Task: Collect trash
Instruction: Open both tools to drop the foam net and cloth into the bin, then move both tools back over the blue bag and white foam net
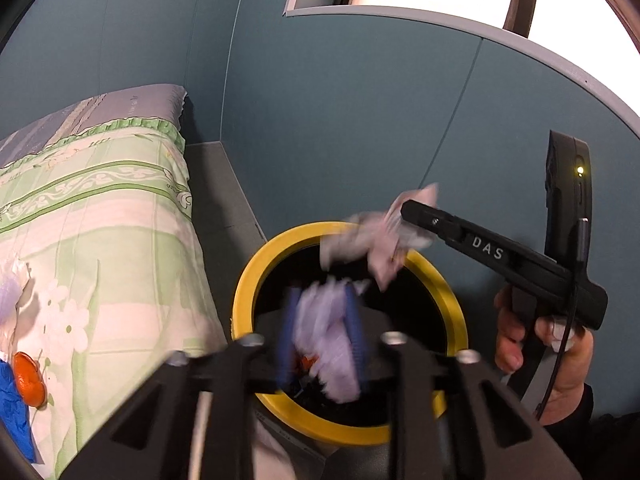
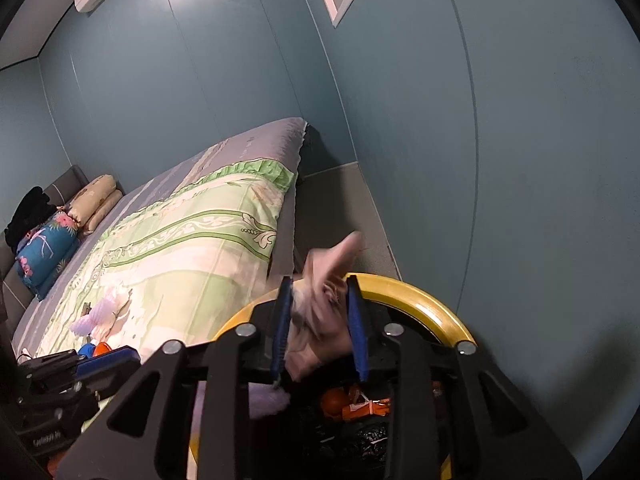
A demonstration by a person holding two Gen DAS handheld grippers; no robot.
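A yellow-rimmed bin [image 1: 244, 292] with a black liner stands on the floor between the bed and the wall; it also shows in the right wrist view [image 2: 432, 300]. My left gripper [image 1: 322, 340] hangs over the bin with a blurred pale purple tissue wad [image 1: 328, 340] between its blue pads. My right gripper [image 2: 320, 328] holds a crumpled pinkish tissue [image 2: 324, 316] over the bin; from the left wrist view it [image 1: 404, 216] sits at the bin's far rim with the tissue [image 1: 376, 240]. Orange and dark trash [image 2: 356, 404] lies in the bin.
The bed with a green floral cover [image 1: 100, 220] is left of the bin. On it lie a purple tissue [image 2: 98, 316], an orange piece [image 1: 30, 380] and blue plastic [image 1: 16, 412]. The blue wall [image 1: 360, 120] is close behind. Pillows [image 2: 48, 248] lie at the bed's head.
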